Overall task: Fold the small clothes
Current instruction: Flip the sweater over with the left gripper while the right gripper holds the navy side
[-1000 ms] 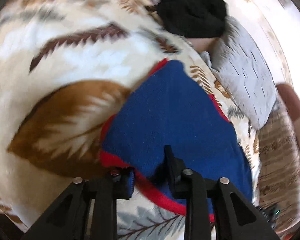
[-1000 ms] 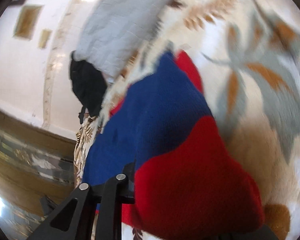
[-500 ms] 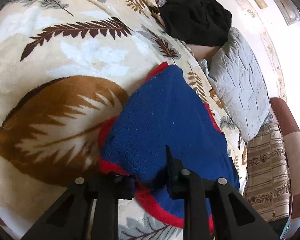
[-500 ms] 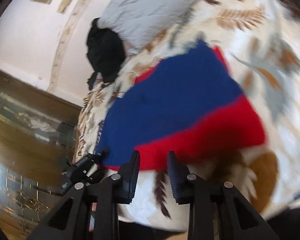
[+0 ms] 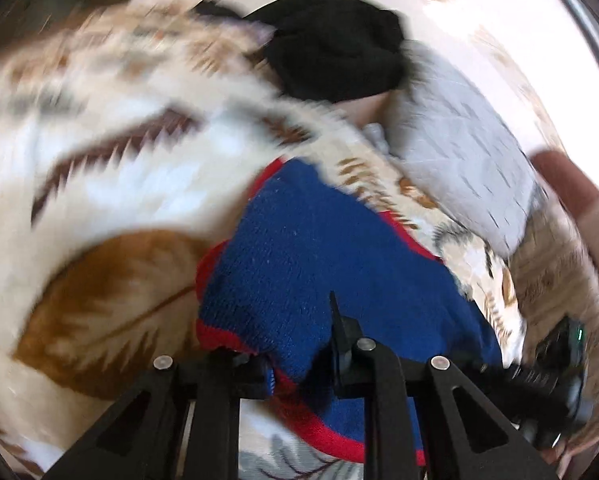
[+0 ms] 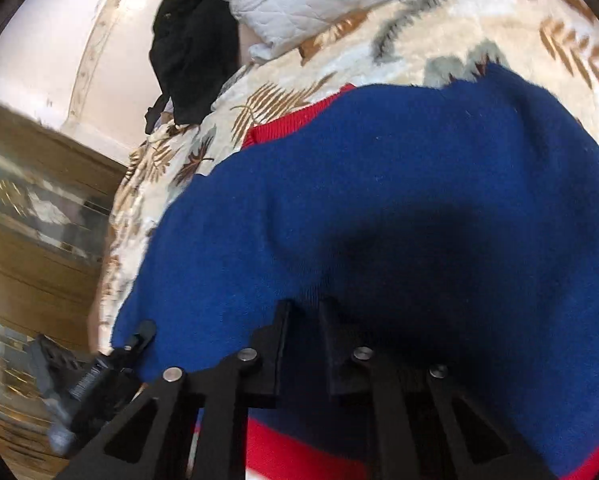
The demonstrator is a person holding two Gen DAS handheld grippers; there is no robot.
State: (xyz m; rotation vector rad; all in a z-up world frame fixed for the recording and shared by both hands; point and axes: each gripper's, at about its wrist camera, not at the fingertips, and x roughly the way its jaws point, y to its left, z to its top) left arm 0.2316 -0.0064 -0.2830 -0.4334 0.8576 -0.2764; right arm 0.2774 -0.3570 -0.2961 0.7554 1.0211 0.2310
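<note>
A blue knit garment (image 5: 319, 248) with red trim lies on a cream leaf-patterned blanket (image 5: 119, 160). My left gripper (image 5: 303, 356) has a bunched fold of its near red-trimmed edge between its fingers, and its jaws are closing on it. In the right wrist view the same garment (image 6: 419, 184) bulges up over my right gripper (image 6: 305, 320), whose jaws are closing with blue fabric pinched between them. Each gripper shows in the other's view: the right one (image 5: 555, 360) at the lower right, the left one (image 6: 79, 380) at the lower left.
A black garment (image 5: 331, 48) and a grey quilted pillow (image 5: 459, 140) lie at the far side of the blanket (image 6: 379, 60). A striped brown cloth (image 5: 551, 260) hangs at the right. Wooden furniture (image 6: 27, 200) stands beyond the bed's edge.
My right gripper, half a second ago open in front of the red hem, has moved in under the garment and closed on blue fabric. The left gripper has risen and rolled a little with its fold.
</note>
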